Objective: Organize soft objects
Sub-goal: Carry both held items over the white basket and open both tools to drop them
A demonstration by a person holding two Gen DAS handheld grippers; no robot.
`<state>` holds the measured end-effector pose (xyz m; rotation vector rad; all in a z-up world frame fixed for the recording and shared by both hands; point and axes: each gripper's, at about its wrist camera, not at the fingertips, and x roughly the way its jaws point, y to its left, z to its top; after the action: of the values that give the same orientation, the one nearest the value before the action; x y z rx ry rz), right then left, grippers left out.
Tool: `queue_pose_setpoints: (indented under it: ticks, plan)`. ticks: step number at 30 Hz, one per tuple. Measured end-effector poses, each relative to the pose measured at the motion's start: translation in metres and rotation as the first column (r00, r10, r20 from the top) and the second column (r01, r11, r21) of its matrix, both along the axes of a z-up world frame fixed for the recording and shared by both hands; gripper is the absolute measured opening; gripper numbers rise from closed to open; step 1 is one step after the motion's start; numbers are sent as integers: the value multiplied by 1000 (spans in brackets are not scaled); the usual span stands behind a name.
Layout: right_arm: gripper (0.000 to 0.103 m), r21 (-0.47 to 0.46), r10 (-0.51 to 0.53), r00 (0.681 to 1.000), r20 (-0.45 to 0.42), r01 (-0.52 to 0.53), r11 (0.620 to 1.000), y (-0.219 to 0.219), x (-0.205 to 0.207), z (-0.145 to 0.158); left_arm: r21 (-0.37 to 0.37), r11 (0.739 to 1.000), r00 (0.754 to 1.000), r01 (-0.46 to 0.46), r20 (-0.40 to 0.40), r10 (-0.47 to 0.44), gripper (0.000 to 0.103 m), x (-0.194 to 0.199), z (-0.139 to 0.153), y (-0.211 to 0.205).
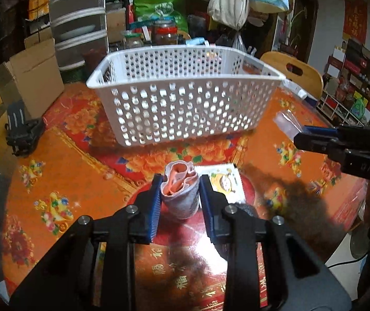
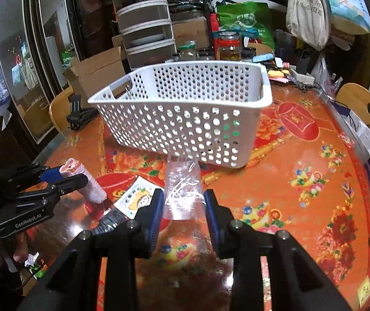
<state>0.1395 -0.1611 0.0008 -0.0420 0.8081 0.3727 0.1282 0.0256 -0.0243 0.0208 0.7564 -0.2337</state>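
Now your left tool (image 1: 180,190) pinches the rolled pink cloth (image 1: 179,194) above the tabletop (image 1: 81,181), and your right tool (image 2: 184,202) pinches the clear plastic bag (image 2: 183,191). Lift both clear over the white basket (image 1: 185,80) rim just ahead before letting go.

Warm indoor light, glare on the glossy tablecloth (image 1: 205,243), fisheye-warped dark corners
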Motion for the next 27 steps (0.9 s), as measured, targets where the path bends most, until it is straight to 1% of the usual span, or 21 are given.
queue_pose_setpoints:
  ticks: [5, 12, 15, 18, 21, 24, 27]
  plan:
    - [30, 9, 13, 1000, 28, -13, 1000, 1, -1, 18, -19, 1000, 1000, 2, 27, -2, 26, -1, 22, 3]
    - [30, -14, 28, 996, 90, -26, 1000, 7, 9, 59, -58, 998, 997, 1, 72, 3, 26, 13, 68, 11]
    - [30, -22, 29, 995, 93, -27, 999, 10, 26, 73, -80, 997, 997, -8, 78, 14, 26, 32, 85, 16]
    - [30, -46, 19, 995, 93, -14, 999, 13, 45, 81, -111, 994, 997, -16, 67, 24, 25, 57, 99, 21]
    - [30, -60, 10, 997, 78, -6, 998, 15, 68, 87, -125, 992, 997, -29, 64, 37, 25, 82, 110, 24]
    - [30, -78, 6, 998, 56, -1, 997, 20, 92, 88, -143, 989, 998, -39, 48, 46, 25, 114, 117, 25]
    - [30, -105, -8, 999, 32, 11, 994, 26, 118, 83, -145, 988, 998, -53, 8, 55, 25, 150, 118, 22]
